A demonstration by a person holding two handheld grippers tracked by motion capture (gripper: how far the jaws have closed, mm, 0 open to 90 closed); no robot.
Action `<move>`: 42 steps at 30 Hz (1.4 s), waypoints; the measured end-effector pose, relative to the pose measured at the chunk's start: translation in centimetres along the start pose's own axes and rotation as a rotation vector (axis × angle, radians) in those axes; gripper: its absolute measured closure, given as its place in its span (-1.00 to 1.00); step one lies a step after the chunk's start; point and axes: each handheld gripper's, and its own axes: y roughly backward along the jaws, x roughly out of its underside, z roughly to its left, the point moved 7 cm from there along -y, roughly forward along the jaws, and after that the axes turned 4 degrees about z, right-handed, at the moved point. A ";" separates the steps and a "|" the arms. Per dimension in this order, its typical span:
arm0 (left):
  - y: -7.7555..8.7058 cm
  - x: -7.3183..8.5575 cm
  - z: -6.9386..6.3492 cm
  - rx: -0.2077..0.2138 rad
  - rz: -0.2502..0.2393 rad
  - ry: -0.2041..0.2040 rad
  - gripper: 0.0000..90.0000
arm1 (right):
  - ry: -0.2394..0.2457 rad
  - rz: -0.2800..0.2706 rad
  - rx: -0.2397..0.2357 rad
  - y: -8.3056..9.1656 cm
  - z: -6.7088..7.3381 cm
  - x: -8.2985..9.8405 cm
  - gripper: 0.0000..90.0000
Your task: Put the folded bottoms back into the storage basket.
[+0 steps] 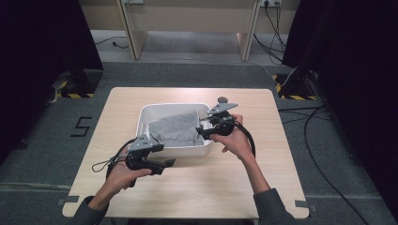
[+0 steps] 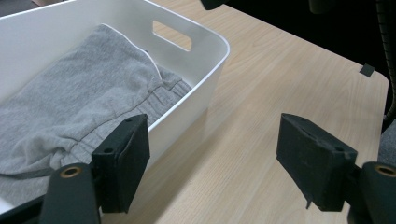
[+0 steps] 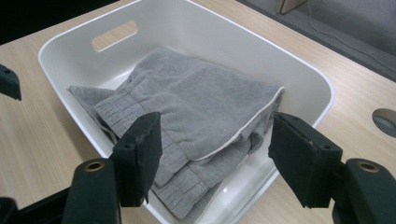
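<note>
A white plastic bin (image 1: 173,107) stands in the middle of the wooden table, with a folded grey garment (image 1: 176,129) inside it. My left gripper (image 1: 168,164) is open near the bin's front left corner, low over the table. In the left gripper view its jaws (image 2: 212,140) stand wide apart over bare wood, with the bin wall (image 2: 205,79) and the garment (image 2: 79,93) to their left. My right gripper (image 1: 202,129) is open at the bin's right rim. The right gripper view shows it (image 3: 215,135) hovering above the garment (image 3: 201,98), not touching it.
The light wooden table (image 1: 197,187) has bare room in front of the bin and on both sides. A round grey grommet (image 1: 222,99) sits behind the bin. Dark curtains flank the table, and cables (image 1: 324,168) lie on the floor at the right.
</note>
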 end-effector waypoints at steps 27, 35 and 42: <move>0.5 1.8 -1.8 0.057 -0.027 -0.031 -0.66 | -0.035 -0.078 0.040 3.8 0.2 4.5 -0.24; 0.1 3.0 -2.0 0.055 -0.028 -0.029 -0.66 | -0.036 -0.094 0.068 4.5 0.5 6.3 -0.25; -0.1 3.8 -2.2 0.060 -0.033 -0.023 -0.66 | -0.036 -0.108 0.068 4.8 1.2 7.7 -0.25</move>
